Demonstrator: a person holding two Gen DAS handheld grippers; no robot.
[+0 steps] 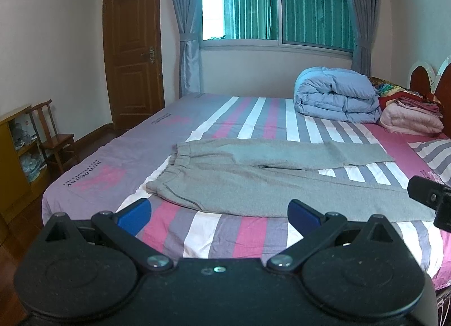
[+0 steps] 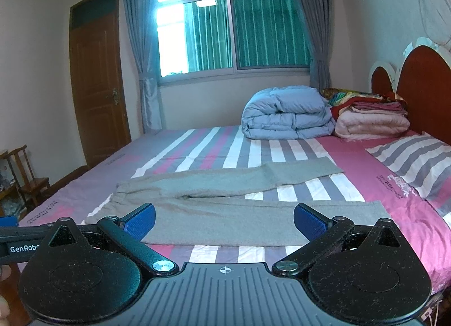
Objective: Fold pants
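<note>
Nearest the lens at 6 o'clock, the left gripper [image 1: 219,214] hangs above the near edge of the bed [image 1: 84,185] with its blue fingers [image 1: 135,214] spread wide and nothing between them; the right gripper [image 2: 224,220] sits likewise, fingers [image 2: 308,220] released and empty, its body also showing at 3 o'clock in the left wrist view. Just beyond them the grey sweatpants [image 1: 239,182] lie flat on the striped sheet, waistband [image 1: 180,157] toward 9 o'clock, both legs running toward 3 o'clock and splayed apart in a narrow V, so the fold appears not yet begun. My guess at the main risk: the fabric is limp and thin, so a pinch at the near leg's hem or the waistband could catch the sheet beneath as well, dragging the bedding; a one-layer grab at the waistband would let the lower layer slide and leave the legs misaligned. Open sheet lies around the pants on every side, widest toward 12 o'clock, giving room to swing the near leg over the far one. Farther off at 1 o'clock stand a rolled blue duvet [image 2: 284,113] and stacked pink blankets [image 2: 372,123], with a striped pillow [image 2: 411,162] at 3 o'clock, all well apart from the pants. The near bed edge below the grippers is the one boundary to mind.
</note>
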